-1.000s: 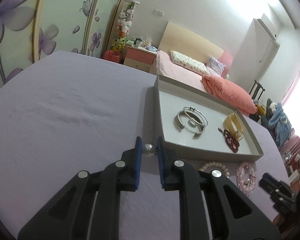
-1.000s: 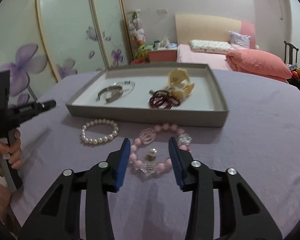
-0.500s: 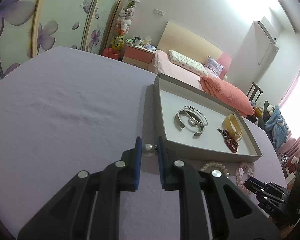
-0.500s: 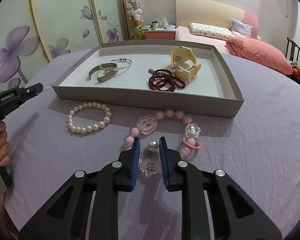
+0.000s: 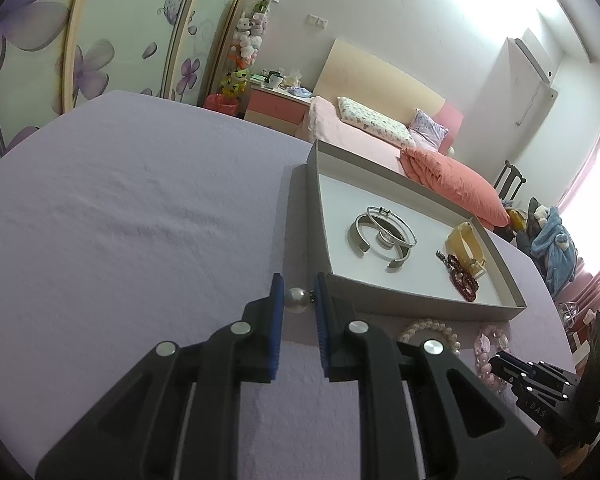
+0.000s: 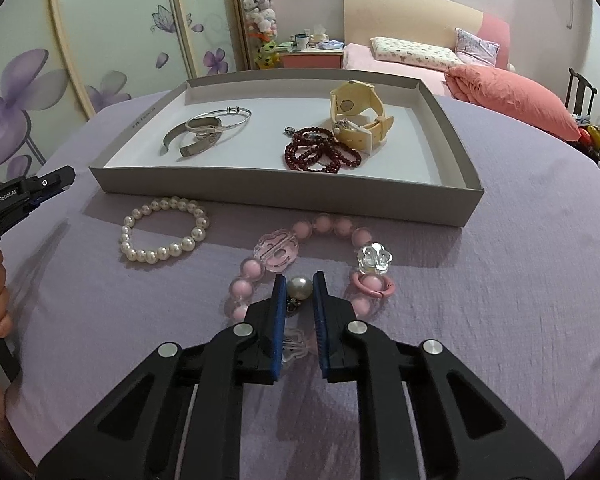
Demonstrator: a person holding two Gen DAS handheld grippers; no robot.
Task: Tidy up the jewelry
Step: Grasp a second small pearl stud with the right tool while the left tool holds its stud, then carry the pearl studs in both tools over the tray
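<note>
While the right gripper has just been closing, its blue pads now pinch a pearl earring low in the centre of the right wrist view, the pearl between the tips and a small metal fitting hanging just below it; the left gripper likewise stands narrow, clamped on a second pearl earring at the lower middle of its own frame, just off the near corner of the grey tray. Around the right gripper's tips lies the pink bead bracelet, whose loop rings the pearl, so whether the earring has cleared the lilac tablecloth or touches it is hard to tell from this angle; the white pearl bracelet lies to the left of it, apart. Both bracelets sit just in front of the tray's near wall.

What the next move turns on, I judge, is that the tray lies straight ahead and above in the right wrist frame, its long axis running left to right across the picture; the silver bangles take its left part, the dark red bead bracelet and the cream watch its right, with bare white floor between and at the far right. For the left gripper the tray lies to the right of the tips, its wall almost beside them, so that hand looks the nearer.
</note>
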